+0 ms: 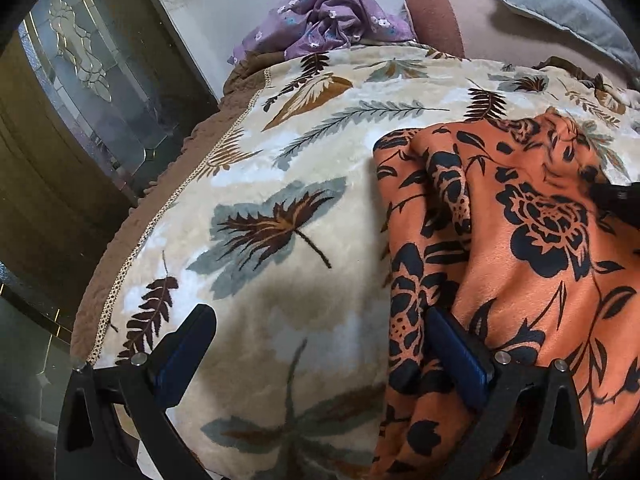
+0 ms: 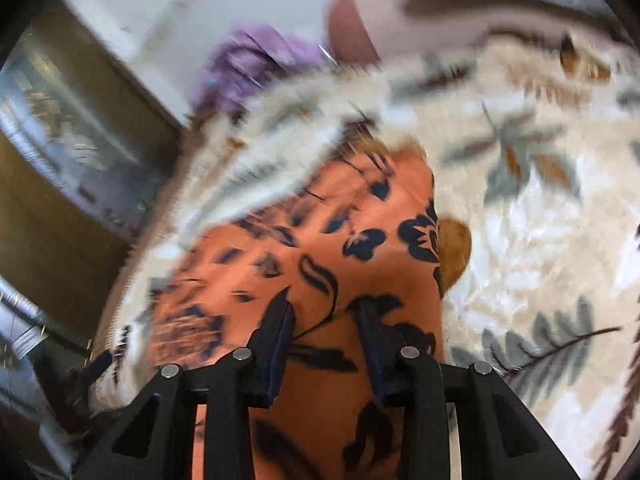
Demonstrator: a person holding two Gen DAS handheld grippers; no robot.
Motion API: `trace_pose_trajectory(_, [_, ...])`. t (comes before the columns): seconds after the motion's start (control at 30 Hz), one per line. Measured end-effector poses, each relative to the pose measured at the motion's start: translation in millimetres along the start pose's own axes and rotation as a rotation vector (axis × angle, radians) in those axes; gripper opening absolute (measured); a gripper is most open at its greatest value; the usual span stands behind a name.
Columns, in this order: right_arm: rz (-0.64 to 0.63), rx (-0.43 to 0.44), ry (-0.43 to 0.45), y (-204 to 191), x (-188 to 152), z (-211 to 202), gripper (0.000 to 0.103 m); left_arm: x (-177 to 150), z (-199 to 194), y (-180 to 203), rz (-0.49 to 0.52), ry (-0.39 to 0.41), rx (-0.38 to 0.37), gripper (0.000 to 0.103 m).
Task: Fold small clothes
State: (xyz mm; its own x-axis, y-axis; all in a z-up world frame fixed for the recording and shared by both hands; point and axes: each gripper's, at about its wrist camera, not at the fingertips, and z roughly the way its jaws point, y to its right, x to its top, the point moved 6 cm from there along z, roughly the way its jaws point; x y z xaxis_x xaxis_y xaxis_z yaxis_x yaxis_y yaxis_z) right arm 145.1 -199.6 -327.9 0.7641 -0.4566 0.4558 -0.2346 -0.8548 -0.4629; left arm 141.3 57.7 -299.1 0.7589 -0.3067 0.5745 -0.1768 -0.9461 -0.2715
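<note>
Leaf-printed cream blanket point(image 1: 280, 184) covers the bed, its brown edge at the left; much blanket between is bare. An orange floral garment point(image 1: 520, 240) lies at the right. Left hand-held gripper point(image 1: 320, 340) is open wide, one finger on the garment. Right hand-held gripper point(image 2: 326, 316) is partly open over the garment. A purple cloth point(image 1: 332, 16) lies far.

Right wrist view is smearing heavily with motion: the purple garment point(image 2: 244, 68) and the leaf-print blanket point(image 2: 520, 240) are losing all detail toward the upper left. The orange floral garment point(image 2: 320, 240) is running off the bottom edge there, and off the bottom and right edges in the left wrist view. A dark object point(image 1: 616, 200) is entering at the right edge, unidentifiable.
</note>
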Motion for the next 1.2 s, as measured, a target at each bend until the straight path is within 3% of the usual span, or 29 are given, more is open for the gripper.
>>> trace_pose_trajectory(0.2, [0.017,-0.011,0.057,-3,27,-4,0.036,-3,2,-1,-0.009,0.001,-0.019,0.103])
trace_pose_trajectory(0.27, [0.042,-0.026,0.03,2,31,6,0.036,-3,4,-1,-0.018,-0.003,-0.028,0.103])
trace_pose_trajectory(0.37, [0.057,-0.064,-0.079,8,28,33,0.037,-2,4,1,-0.013,-0.002,-0.024,0.103])
trace_pose_trajectory(0.53, [0.047,-0.053,-0.054,6,27,23,0.037,-3,4,1,-0.016,-0.008,-0.024,0.103])
trace_pose_trajectory(0.83, [-0.02,0.005,0.018,-6,-11,-39,0.038,-3,4,1,-0.018,-0.019,-0.017,0.103])
trace_pose_trajectory(1.07, [-0.095,-0.014,0.043,0,-60,-64,0.039,-4,2,1,-0.009,-0.023,-0.014,0.103])
trace_pose_trajectory(1.2, [-0.097,-0.028,0.012,11,-80,-69,0.039,-5,2,2,-0.008,-0.025,-0.011,0.103])
